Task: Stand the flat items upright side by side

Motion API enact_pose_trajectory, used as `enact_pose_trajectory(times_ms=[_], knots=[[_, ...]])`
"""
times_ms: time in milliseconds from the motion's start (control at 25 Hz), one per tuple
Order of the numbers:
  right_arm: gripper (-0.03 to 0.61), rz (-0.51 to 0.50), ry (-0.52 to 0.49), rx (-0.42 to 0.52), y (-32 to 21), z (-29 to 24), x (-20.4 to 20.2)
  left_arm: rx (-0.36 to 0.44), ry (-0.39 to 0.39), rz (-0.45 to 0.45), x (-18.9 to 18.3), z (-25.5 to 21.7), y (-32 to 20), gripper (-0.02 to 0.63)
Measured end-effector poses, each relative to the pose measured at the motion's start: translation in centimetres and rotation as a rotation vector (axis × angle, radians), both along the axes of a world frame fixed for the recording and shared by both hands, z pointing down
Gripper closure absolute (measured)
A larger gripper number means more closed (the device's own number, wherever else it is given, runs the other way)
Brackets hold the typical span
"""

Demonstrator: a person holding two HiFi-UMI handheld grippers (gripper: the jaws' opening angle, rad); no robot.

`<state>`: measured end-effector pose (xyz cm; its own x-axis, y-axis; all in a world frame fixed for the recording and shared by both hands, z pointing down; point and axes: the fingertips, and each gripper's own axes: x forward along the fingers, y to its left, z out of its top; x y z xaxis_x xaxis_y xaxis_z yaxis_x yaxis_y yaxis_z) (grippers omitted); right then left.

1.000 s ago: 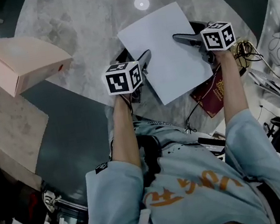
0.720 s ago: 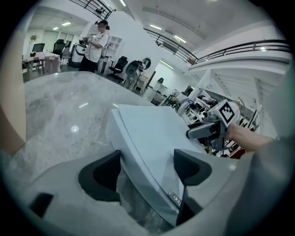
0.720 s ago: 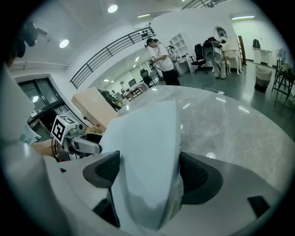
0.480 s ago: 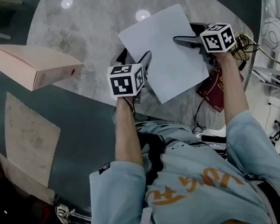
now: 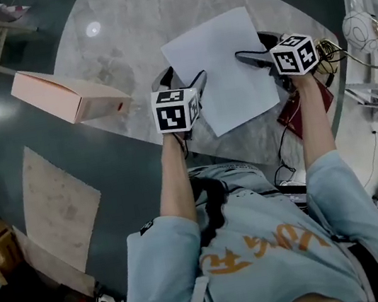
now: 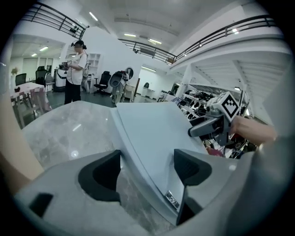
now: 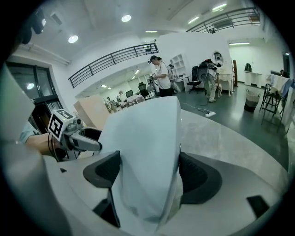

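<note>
Head view: the white panel (image 5: 222, 69) stays gripped between the left hand-held gripper (image 5: 181, 82), which has rolled slightly, and the right hand-held gripper (image 5: 260, 63), above the bench (image 5: 118, 29). It looks like the first stand-up.

The pink box (image 5: 68, 95) sits closed, contents unseen.

Left gripper view: jaws wide, clamped across the panel's edge.

Right gripper view: pads squeeze it too.

The white panel (image 5: 221, 62) has been lifted higher.

One white sheet (image 5: 222, 69), one pink box (image 5: 64, 92), one dark red booklet (image 5: 290, 119), one round worktop (image 5: 125, 28), and two grippers: left gripper (image 5: 197, 82), right gripper (image 5: 241, 55).
</note>
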<state>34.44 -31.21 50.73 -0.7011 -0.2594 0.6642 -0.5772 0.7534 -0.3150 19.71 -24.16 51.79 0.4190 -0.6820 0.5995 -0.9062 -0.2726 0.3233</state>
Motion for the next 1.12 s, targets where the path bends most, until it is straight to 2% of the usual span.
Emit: enact_pose_trajectory(times_ms=[560,880,1120], knots=[[0.178,0.138,-0.02,0.193,0.5,-5.0,-1.9,0.143,-0.139,0.119,-2.8,-5.1,-2.2,0.238],[0.176,0.244,-0.025,0.339,0.9,-7.7,-2.1,0.233,-0.209,0.187,-3.2,-7.8,-3.7,0.239],[0.172,0.329,-0.026,0.482,2.1,-9.3,-1.9,0.309,-0.247,0.239,-3.0,-9.1,-3.9,0.239]])
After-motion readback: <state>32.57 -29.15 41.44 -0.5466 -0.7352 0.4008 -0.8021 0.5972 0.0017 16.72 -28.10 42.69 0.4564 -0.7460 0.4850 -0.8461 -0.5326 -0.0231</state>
